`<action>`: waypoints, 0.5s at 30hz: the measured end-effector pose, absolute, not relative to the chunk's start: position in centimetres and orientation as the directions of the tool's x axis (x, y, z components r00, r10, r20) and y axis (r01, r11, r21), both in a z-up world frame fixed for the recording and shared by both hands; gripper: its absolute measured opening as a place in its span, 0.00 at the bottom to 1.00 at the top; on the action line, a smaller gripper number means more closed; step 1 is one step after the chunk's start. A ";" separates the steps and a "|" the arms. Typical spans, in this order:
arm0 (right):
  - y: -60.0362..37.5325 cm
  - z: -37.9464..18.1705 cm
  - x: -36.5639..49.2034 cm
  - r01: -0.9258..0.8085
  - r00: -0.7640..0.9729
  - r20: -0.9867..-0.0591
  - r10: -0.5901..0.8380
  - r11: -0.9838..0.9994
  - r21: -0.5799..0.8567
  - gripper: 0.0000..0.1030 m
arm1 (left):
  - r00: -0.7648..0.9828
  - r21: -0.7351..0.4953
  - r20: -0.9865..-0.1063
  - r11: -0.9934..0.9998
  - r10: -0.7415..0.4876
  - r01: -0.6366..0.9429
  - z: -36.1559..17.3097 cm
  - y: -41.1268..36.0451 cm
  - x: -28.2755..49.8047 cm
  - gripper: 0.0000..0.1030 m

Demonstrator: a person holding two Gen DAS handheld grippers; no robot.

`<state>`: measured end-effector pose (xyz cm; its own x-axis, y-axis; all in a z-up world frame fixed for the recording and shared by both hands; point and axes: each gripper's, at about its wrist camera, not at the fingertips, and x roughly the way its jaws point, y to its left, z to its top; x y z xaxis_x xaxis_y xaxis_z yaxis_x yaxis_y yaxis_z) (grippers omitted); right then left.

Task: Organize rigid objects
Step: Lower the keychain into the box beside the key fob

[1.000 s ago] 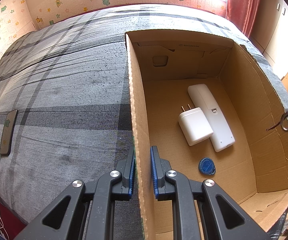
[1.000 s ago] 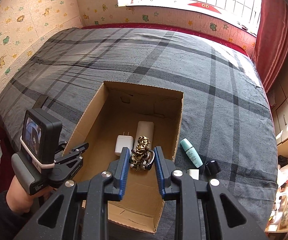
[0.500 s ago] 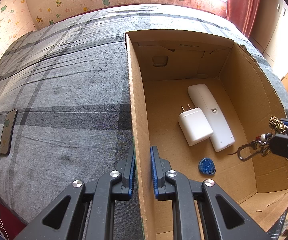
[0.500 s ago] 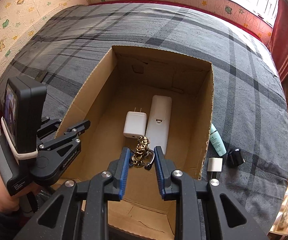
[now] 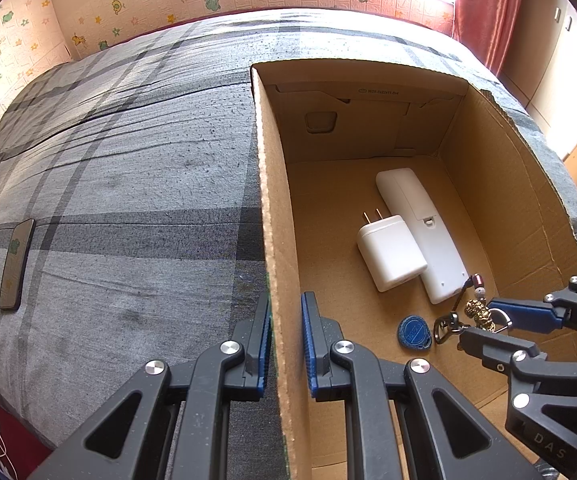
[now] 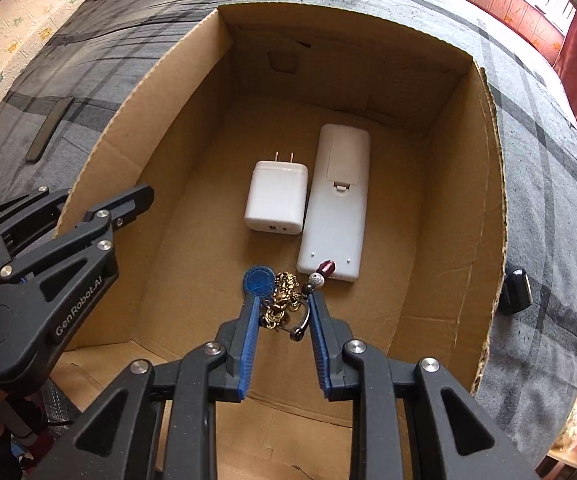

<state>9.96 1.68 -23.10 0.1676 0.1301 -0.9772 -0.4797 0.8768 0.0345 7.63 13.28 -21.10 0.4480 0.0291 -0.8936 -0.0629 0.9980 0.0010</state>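
Note:
An open cardboard box [image 5: 528,208] [image 6: 464,208] lies on the grey plaid bed. Inside lie a white charger [image 5: 390,252] [image 6: 276,196], a white remote [image 5: 424,232] [image 6: 338,200] and a blue key fob [image 5: 414,333] [image 6: 258,280]. My left gripper [image 5: 284,320] [image 6: 122,210] is shut on the box's left wall [image 5: 276,240]. My right gripper [image 6: 282,306] [image 5: 484,322] is shut on a brass charm keychain [image 6: 284,300] [image 5: 476,312], low inside the box just above the floor, beside the fob and the remote's near end.
A dark phone [image 5: 16,264] [image 6: 48,128] lies on the bed left of the box. A small black object [image 6: 518,290] lies on the bed right of the box. Patterned wall and window stand beyond the bed; a red curtain [image 5: 488,12] hangs at the right.
My right gripper has come down into the box with the keychain, from above the rim to near the floor by the blue fob. The left gripper has kept its hold on the wall.

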 end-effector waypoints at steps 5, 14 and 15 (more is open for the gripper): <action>2.0 -24.8 10.2 -0.478 0.131 -0.985 0.109 0.878 0.034 0.25 | 0.448 0.000 -0.894 0.998 0.028 -0.063 -21.1 13.3 7.6 0.15; 1.8 -25.7 10.5 -0.474 0.116 -0.987 0.107 0.879 0.039 0.26 | 0.448 0.001 -0.894 0.998 0.029 -0.063 -21.0 13.2 7.6 0.15; 1.8 -25.8 10.5 -0.476 0.115 -0.988 0.107 0.879 0.040 0.26 | 0.448 0.003 -0.893 0.998 0.031 -0.063 -21.0 13.2 7.6 0.15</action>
<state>10.53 1.82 -25.79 0.1145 0.1070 -0.9876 -0.4758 0.8787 0.0401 7.62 13.23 -20.97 0.4484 0.0307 -0.8933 -0.0626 0.9980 0.0029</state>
